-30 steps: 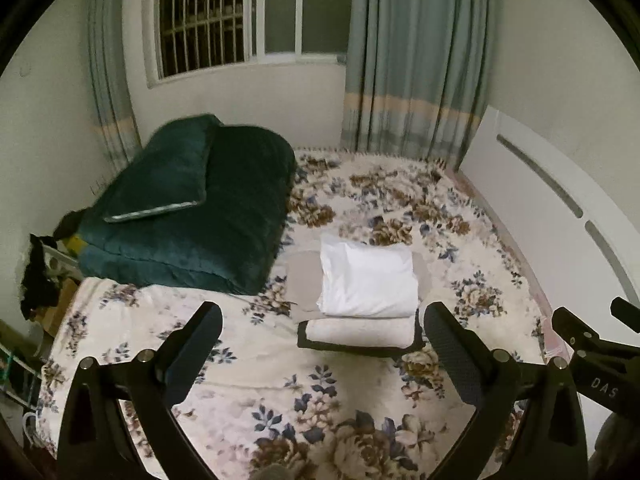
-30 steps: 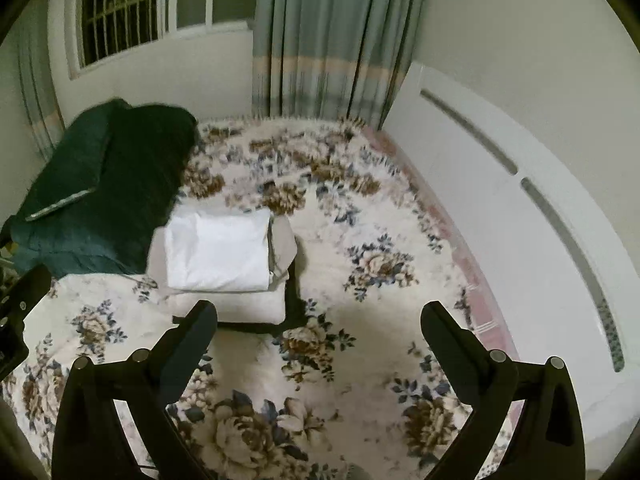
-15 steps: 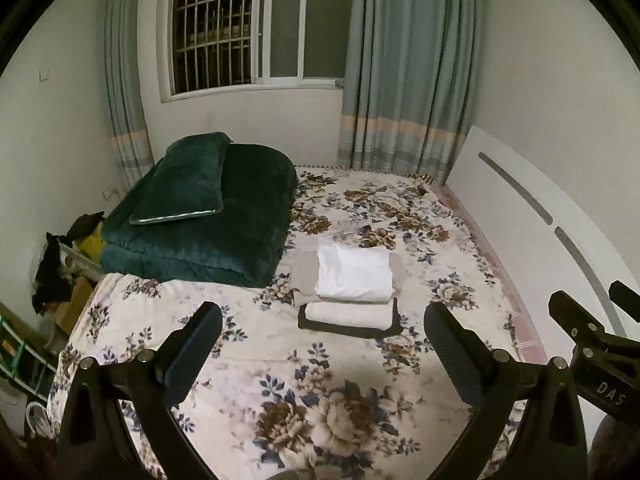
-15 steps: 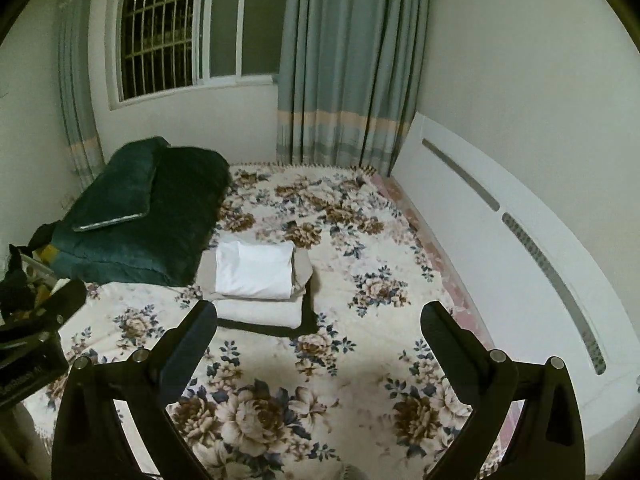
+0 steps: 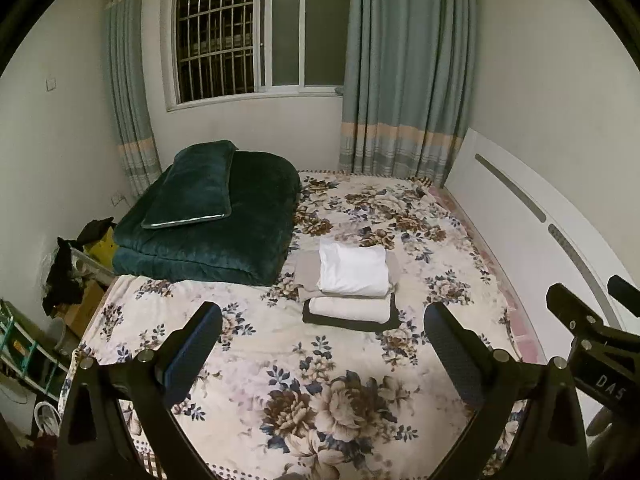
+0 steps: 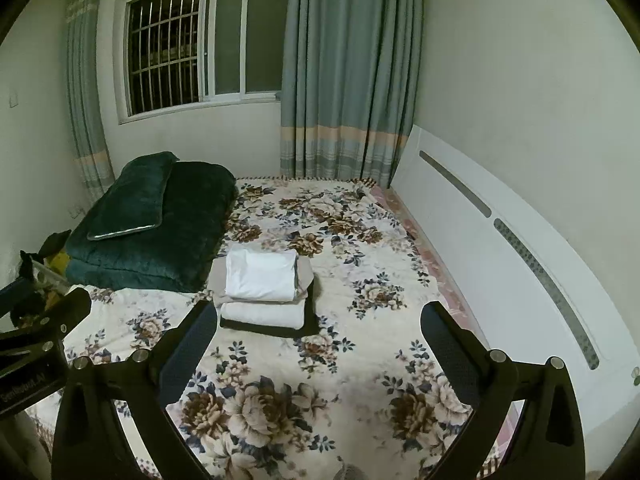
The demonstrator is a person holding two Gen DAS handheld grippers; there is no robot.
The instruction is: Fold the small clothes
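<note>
Both grippers drawn back from bed; clothes stack now farther off. Left gripper, right gripper: jaws spread wide, empty. Folded clothes stack mid-bed on floral bedspread; green quilt far left.

The right hand-held gripper body reads "DAS"; other lettering is illegible.

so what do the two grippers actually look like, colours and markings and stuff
Both are matte black frames with silver bolts. The left gripper has two long angled fingers faced with dark, finely textured pads. The right gripper looks identical; seen from the left camera, its body carries white lettering reading "DAS". No cables or sleeves show.
</note>
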